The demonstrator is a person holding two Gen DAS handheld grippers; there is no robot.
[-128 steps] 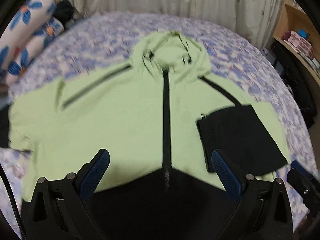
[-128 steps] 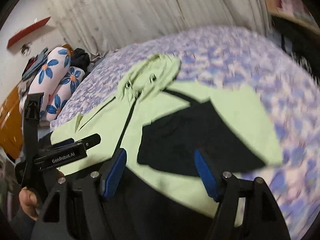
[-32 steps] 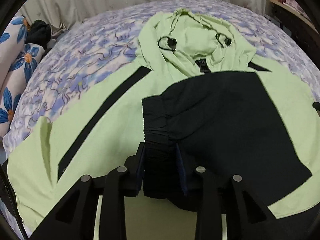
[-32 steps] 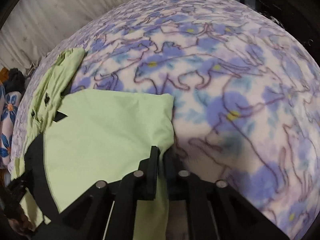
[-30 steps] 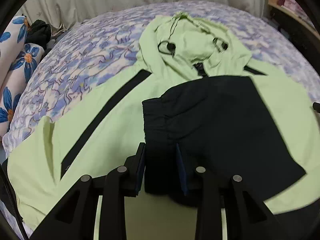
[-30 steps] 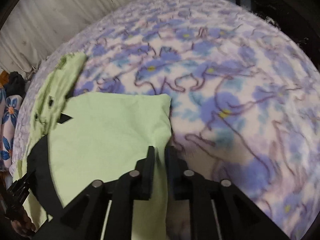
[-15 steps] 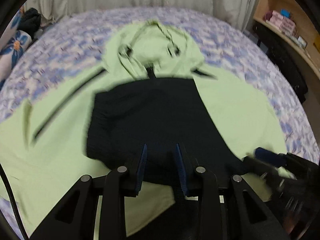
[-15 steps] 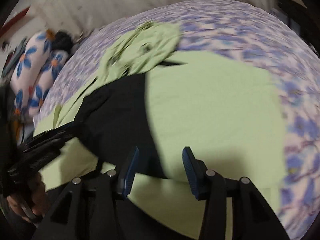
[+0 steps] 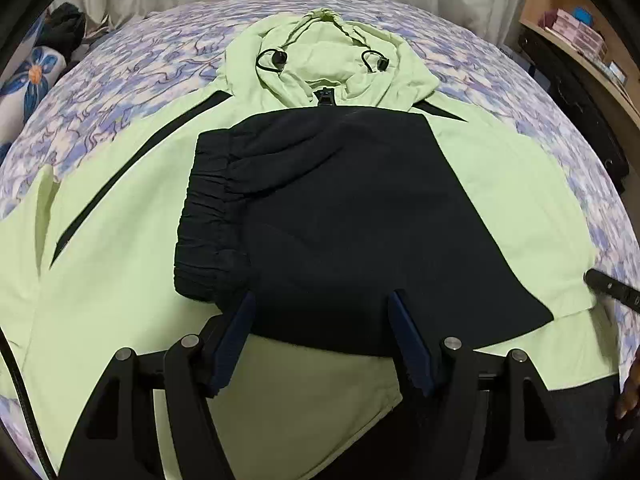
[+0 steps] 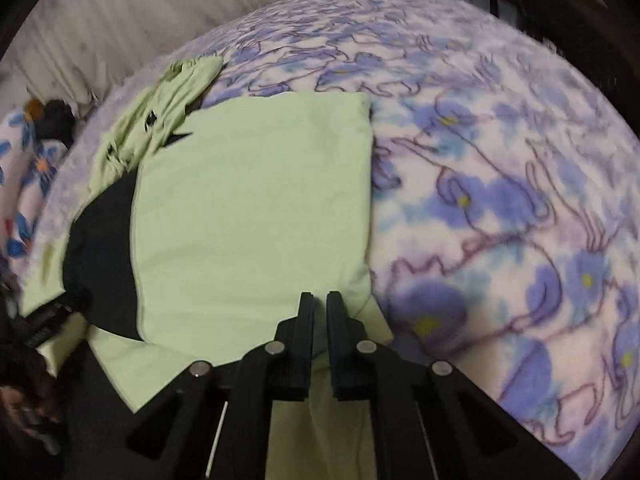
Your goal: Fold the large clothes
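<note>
Left wrist: left gripper (image 9: 322,322) tilted down, jaws opening above jacket (image 9: 120,280)

The left gripper (image 9: 320,332) is pointing steeply downward, its jaws opening, the blue pads (image 9: 408,344) standing well apart with nothing pressed between them. The right gripper (image 10: 321,308) is angling down likewise, its black fingers (image 10: 306,320) drawn nearly together. A hand (image 10: 24,404) is showing blurred at the right view's lower left edge.

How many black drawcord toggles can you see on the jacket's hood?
2: one toggle on the left of the hood opening, another toggle on the right. Fabric folds could hide more.
</note>
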